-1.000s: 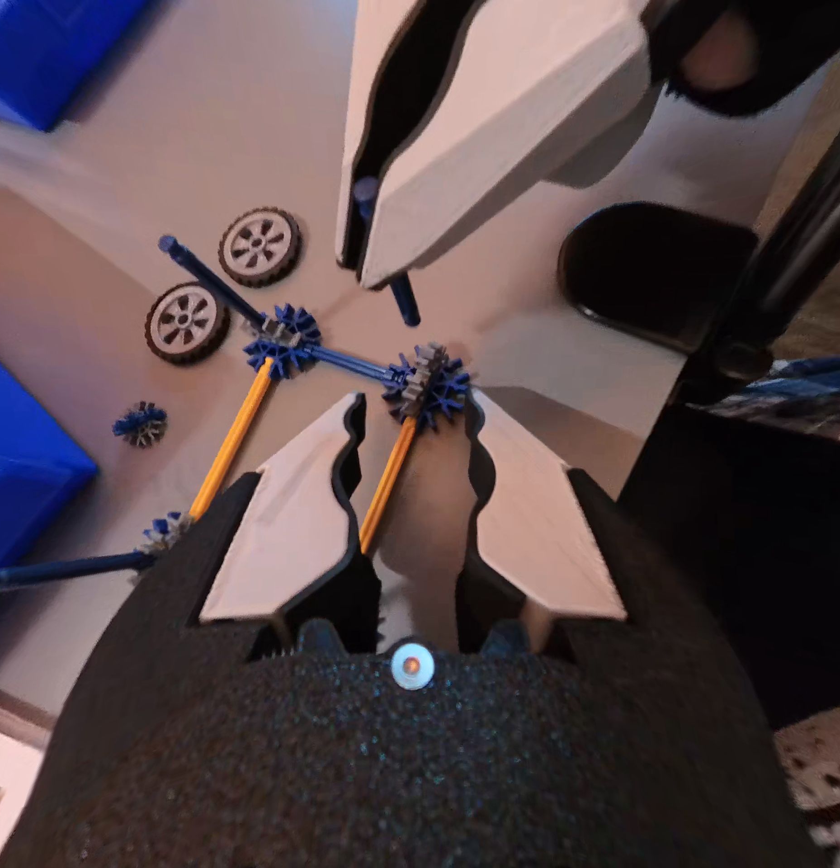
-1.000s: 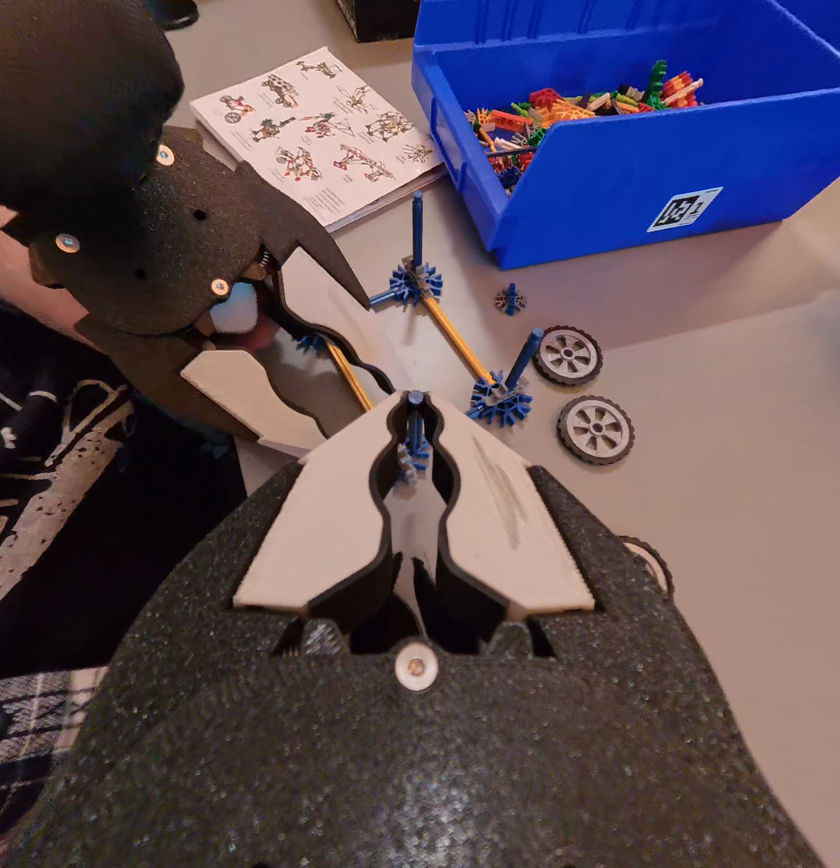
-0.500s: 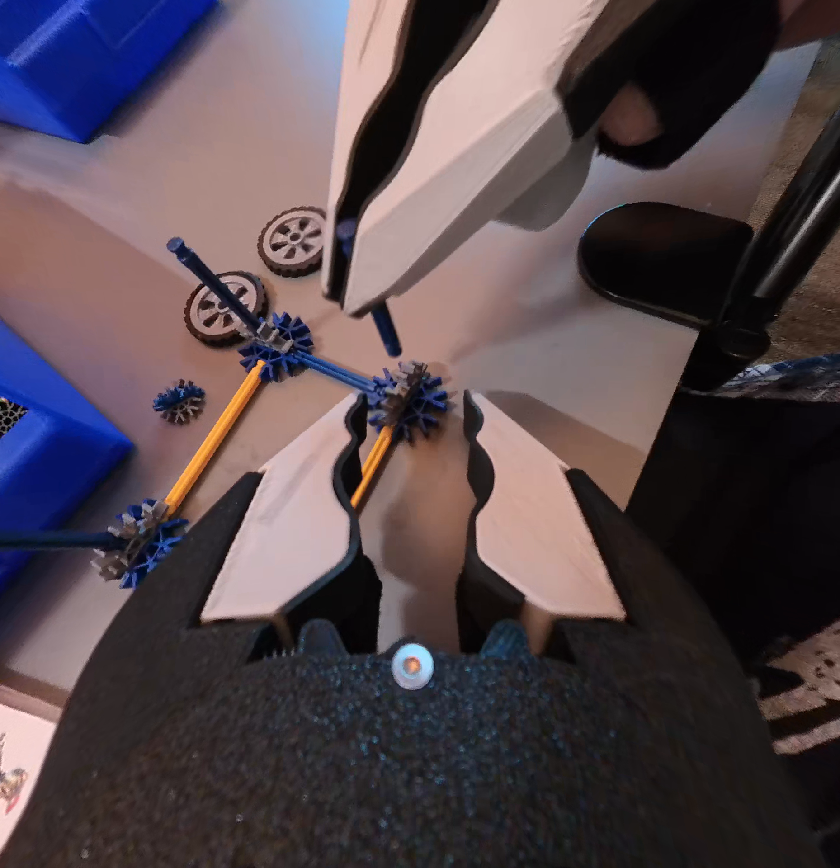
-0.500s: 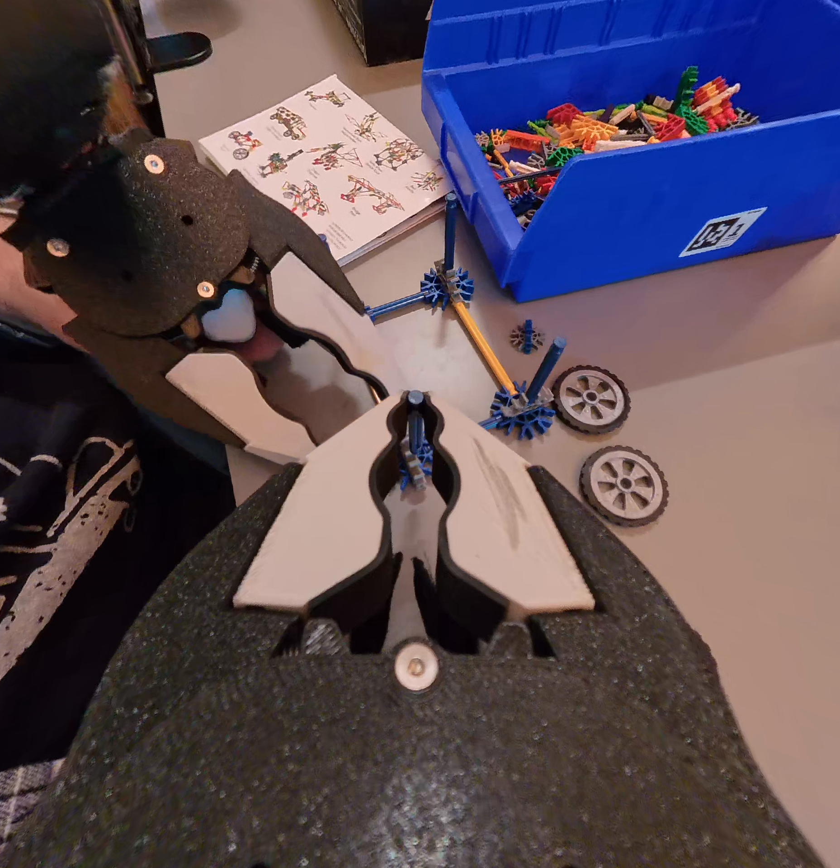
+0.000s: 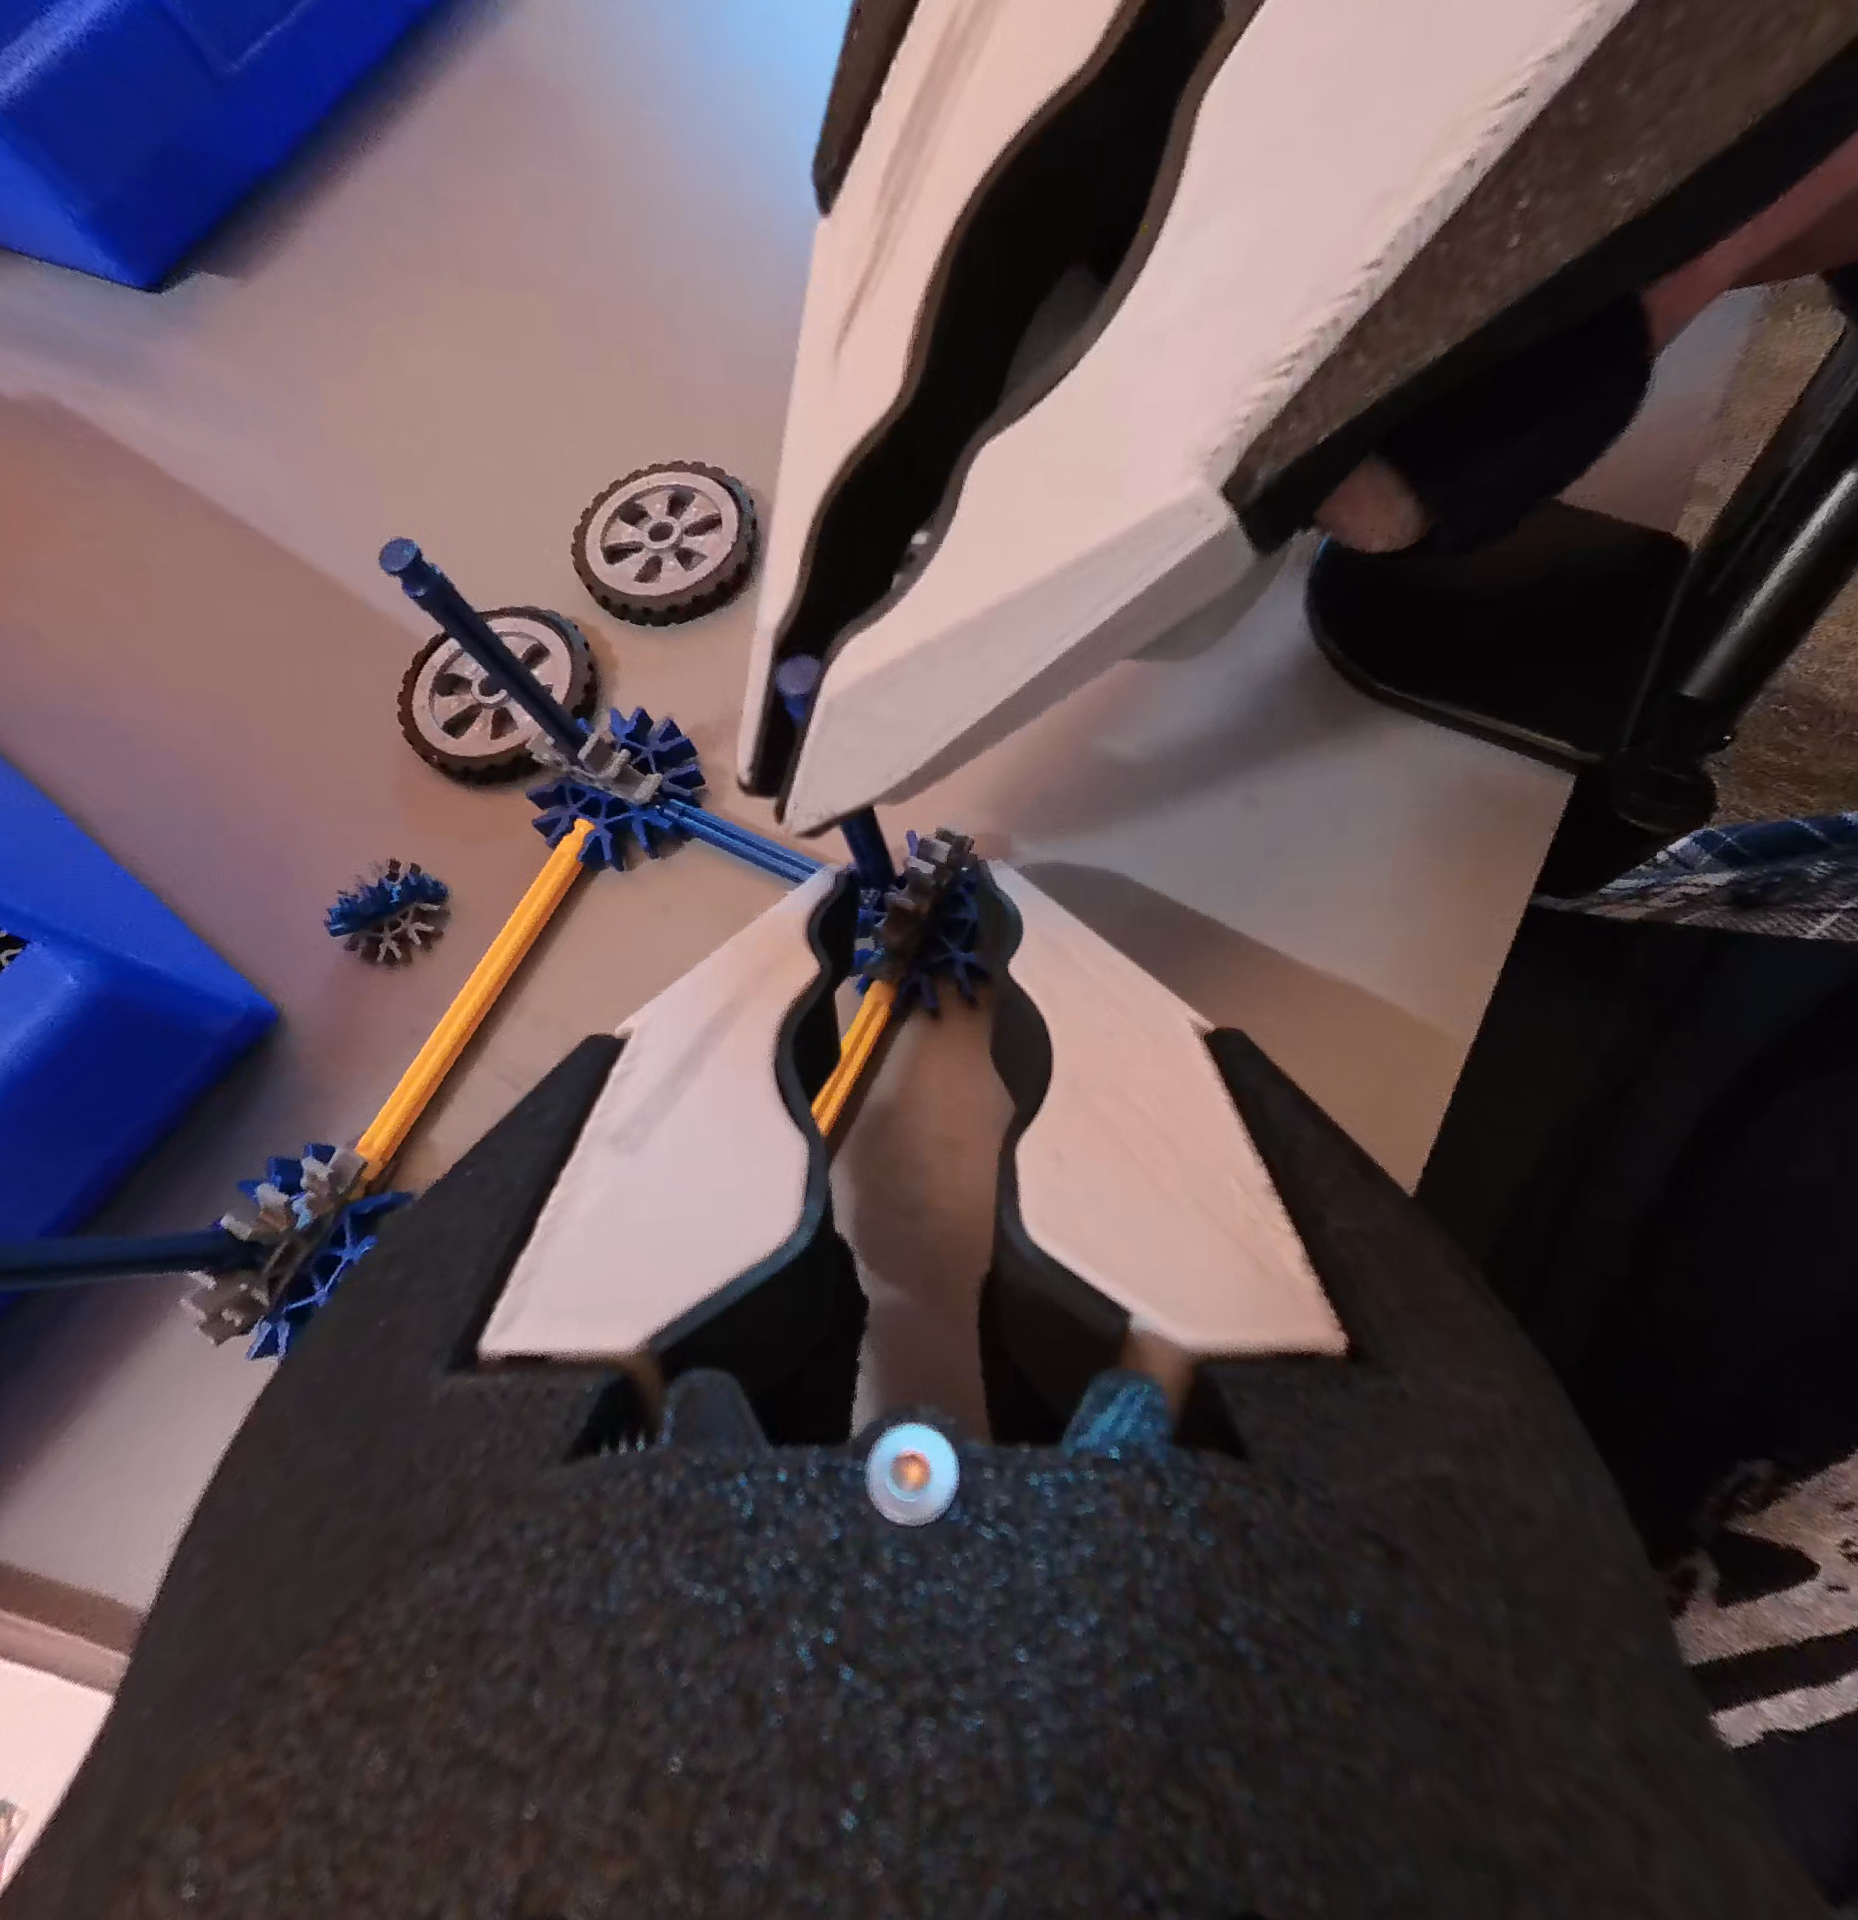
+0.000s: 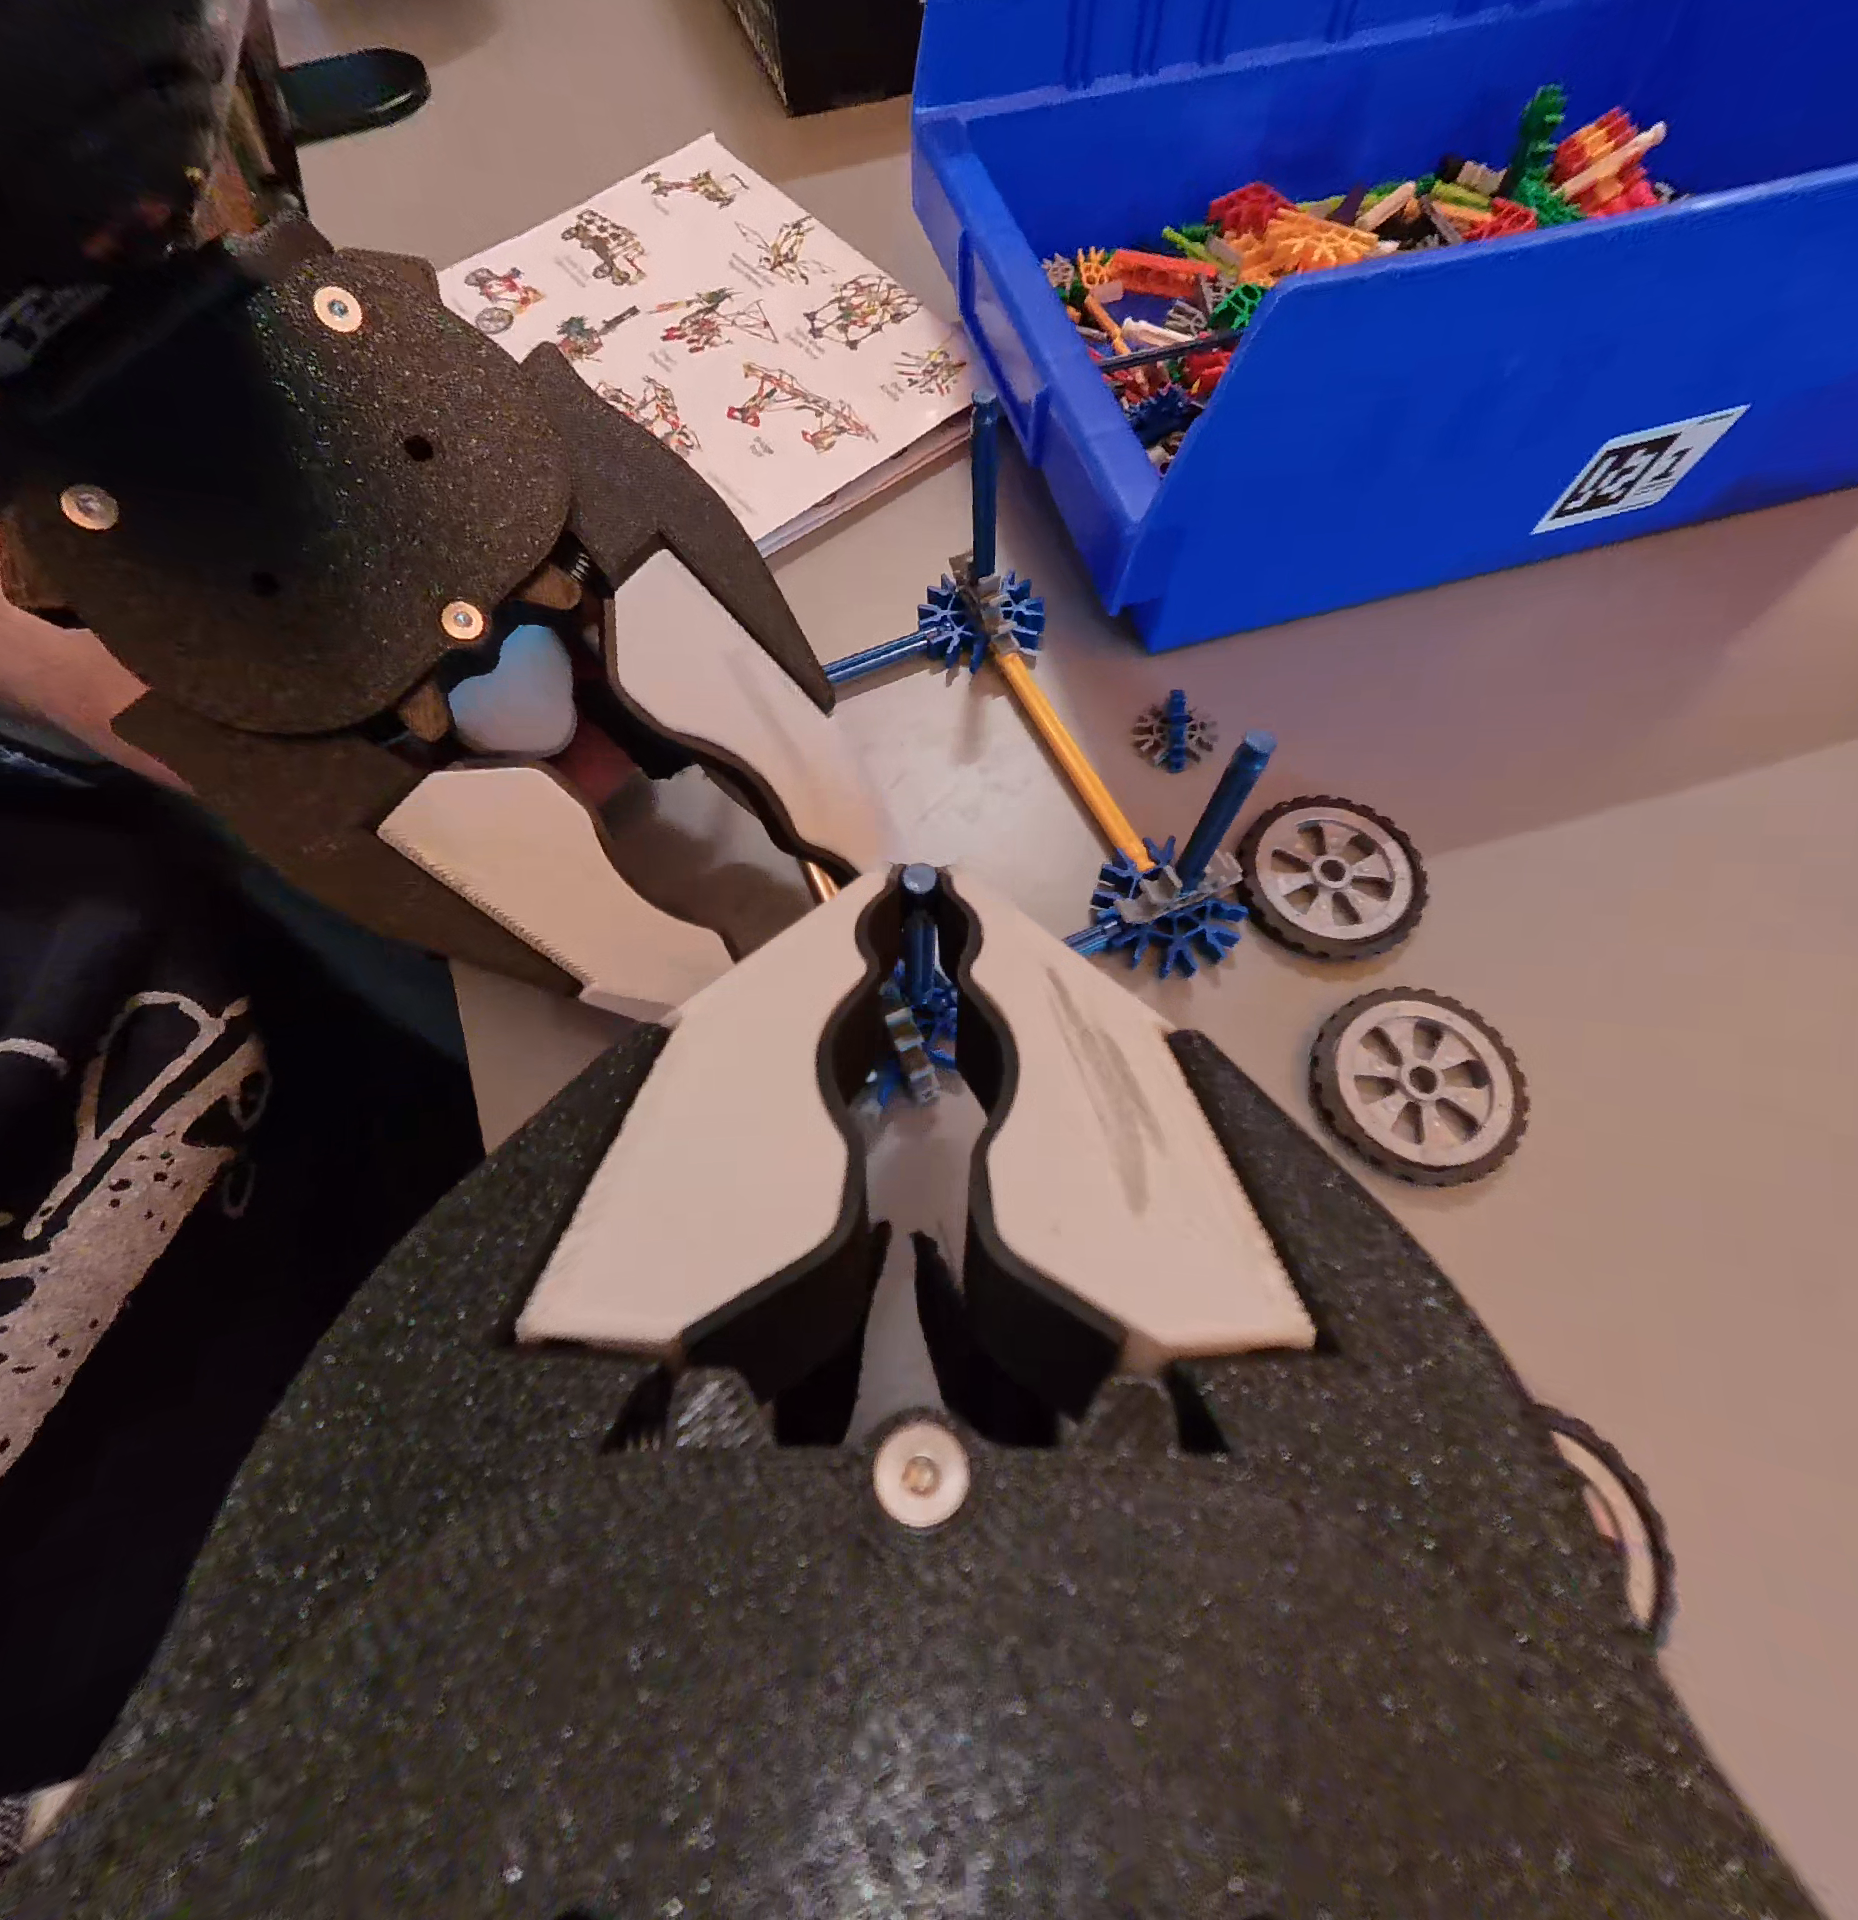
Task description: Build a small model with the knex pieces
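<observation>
A frame of yellow rods (image 5: 468,1018) and dark blue rods joined by blue-and-grey star connectors lies on the beige table (image 5: 333,416). My left gripper (image 5: 914,883) is shut on the frame's near corner connector (image 5: 920,935). My right gripper (image 6: 920,878) is shut on a dark blue rod (image 6: 917,935), held upright, with its lower end at that same connector (image 6: 914,1039). In the left wrist view the right gripper (image 5: 790,800) comes down from above with the rod (image 5: 865,844) reaching the connector. Another connector (image 5: 618,774) bears a raised blue rod.
Two grey wheels (image 6: 1330,878) (image 6: 1418,1086) and a small loose connector (image 6: 1174,732) lie beside the frame. A blue bin (image 6: 1424,436) of coloured parts and a picture sheet (image 6: 738,332) lie beyond. The table edge and a black chair base (image 5: 1507,644) are to the right. There is about 4 cm between the tips of the two grippers.
My left gripper moved forward and closed on the corner connector. My right gripper lowered the blue rod down to that connector.
</observation>
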A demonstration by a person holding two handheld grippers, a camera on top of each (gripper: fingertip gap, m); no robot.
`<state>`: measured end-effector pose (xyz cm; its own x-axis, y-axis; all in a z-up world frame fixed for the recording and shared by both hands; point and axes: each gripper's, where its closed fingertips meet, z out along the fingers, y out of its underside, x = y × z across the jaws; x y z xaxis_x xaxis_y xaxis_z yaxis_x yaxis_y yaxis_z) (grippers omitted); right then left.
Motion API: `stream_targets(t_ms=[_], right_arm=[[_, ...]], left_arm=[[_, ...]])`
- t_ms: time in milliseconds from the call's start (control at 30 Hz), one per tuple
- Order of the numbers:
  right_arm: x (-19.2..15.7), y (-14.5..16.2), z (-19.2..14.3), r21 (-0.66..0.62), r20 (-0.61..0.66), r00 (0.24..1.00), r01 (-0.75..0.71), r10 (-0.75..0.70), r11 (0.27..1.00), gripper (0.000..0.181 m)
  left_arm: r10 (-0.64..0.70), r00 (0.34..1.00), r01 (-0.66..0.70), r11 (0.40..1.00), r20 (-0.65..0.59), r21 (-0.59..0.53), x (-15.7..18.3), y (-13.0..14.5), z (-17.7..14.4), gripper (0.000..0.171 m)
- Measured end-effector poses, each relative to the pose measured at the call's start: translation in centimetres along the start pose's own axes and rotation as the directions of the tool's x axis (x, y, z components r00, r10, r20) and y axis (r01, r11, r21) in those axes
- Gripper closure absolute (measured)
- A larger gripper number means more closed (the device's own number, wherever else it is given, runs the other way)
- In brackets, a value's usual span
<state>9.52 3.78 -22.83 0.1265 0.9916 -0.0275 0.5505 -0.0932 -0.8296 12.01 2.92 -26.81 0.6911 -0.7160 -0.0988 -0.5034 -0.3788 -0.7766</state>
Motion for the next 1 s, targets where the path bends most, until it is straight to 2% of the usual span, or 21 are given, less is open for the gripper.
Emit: stream_targets(t_ms=[500, 667, 733, 1000], right_arm=[[-1.1, 0.5, 0.2, -0.010, 0.081, 0.996, -0.034, 0.035, 0.999, 0.175], [-1.6, 1.0, -0.2, -0.029, 0.124, 0.991, -0.045, 0.048, 0.999, 0.159], [-1.7, 1.5, -0.3, -0.061, 0.137, 0.989, -0.040, 0.048, 0.997, 0.159], [-1.9, 2.7, -0.7, -0.150, 0.150, 0.983, 0.129, -0.106, 0.980, 0.163]], left_arm=[[0.029, 0.999, -0.030, 0.999, -0.028, -0.016, 0.2, 0.3, 0.1, 0.161], [0.044, 0.998, -0.045, 0.999, -0.033, -0.011, 0.3, 0.3, 0.0, 0.162], [0.054, 0.997, -0.054, 0.998, -0.046, -0.010, 0.5, 0.3, -0.1, 0.162], [0.088, 0.990, -0.089, 0.996, -0.112, -0.004, 1.2, 0.6, -0.6, 0.162]])
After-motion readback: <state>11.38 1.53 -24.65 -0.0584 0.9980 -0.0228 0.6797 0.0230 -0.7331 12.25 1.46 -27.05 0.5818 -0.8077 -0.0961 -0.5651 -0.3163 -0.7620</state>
